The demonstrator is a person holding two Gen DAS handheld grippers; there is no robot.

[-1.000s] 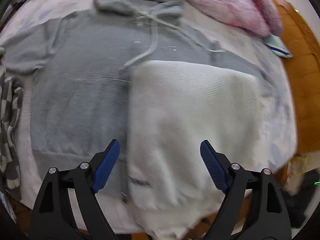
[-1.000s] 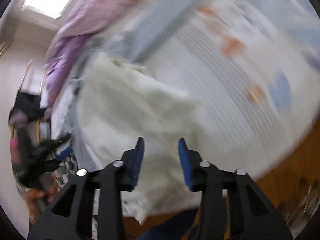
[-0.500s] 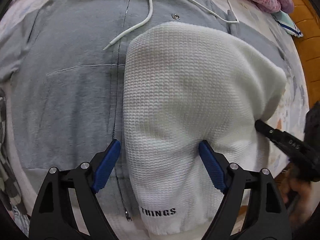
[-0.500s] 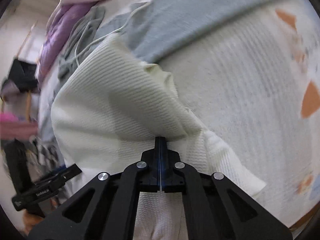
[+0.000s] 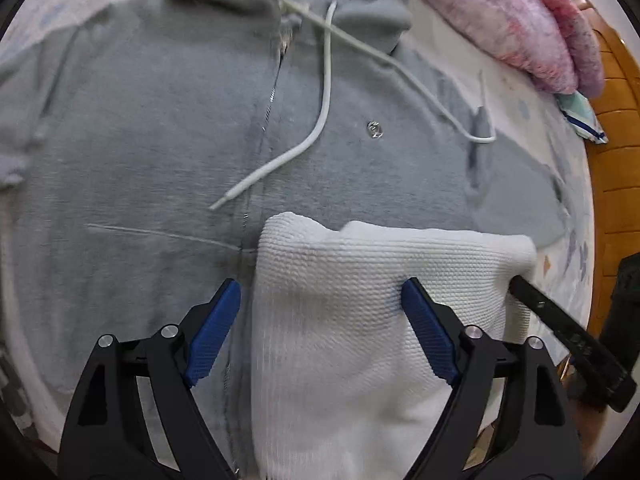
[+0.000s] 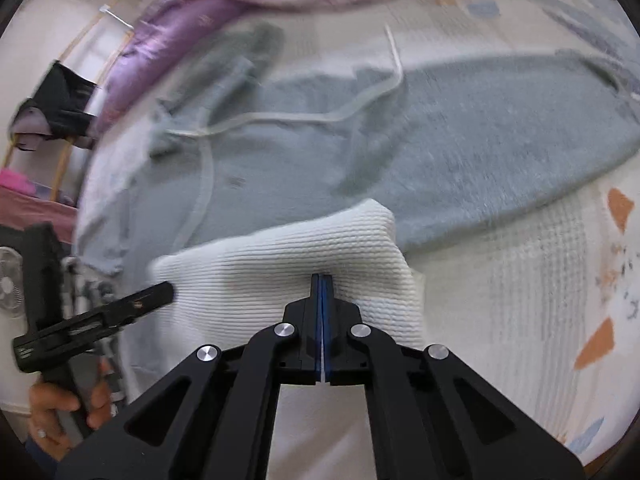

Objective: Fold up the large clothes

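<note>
White knit sweater [image 5: 360, 320] lies folded over on top of the grey zip hoodie [image 5: 160, 140], which is spread flat on the bed [image 6: 540, 280]. Sweater sits at the bed's near edge, its folded top edge across the hoodie's lower front, right of the zipper.

My left gripper [image 5: 320, 308] is spread wide, pointing steeply down over the sweater. Its right pad [image 5: 428, 336] touches the knit; the left pad [image 5: 212, 332] hangs over the hoodie just beside the sweater's left edge. Nothing pinched.

My right gripper [image 6: 322, 280] is pressed together on the sweater near its right corner, with a thin layer of knit showing between the pads. In the left wrist view its finger meets the sweater's right corner [image 5: 520, 256].

Pink-purple blanket [image 5: 520, 20] is bunched along the bed's far edge.

Versus a second ago: sweater lay out much longer then, reaching further up the hoodie chest; now its top has come down toward the near edge and shows shorter. Right jaws were apart then, now clamped. Left jaws equally wide. Half a second ago the "THINGS" print showed at the hem; not visible now.
</note>
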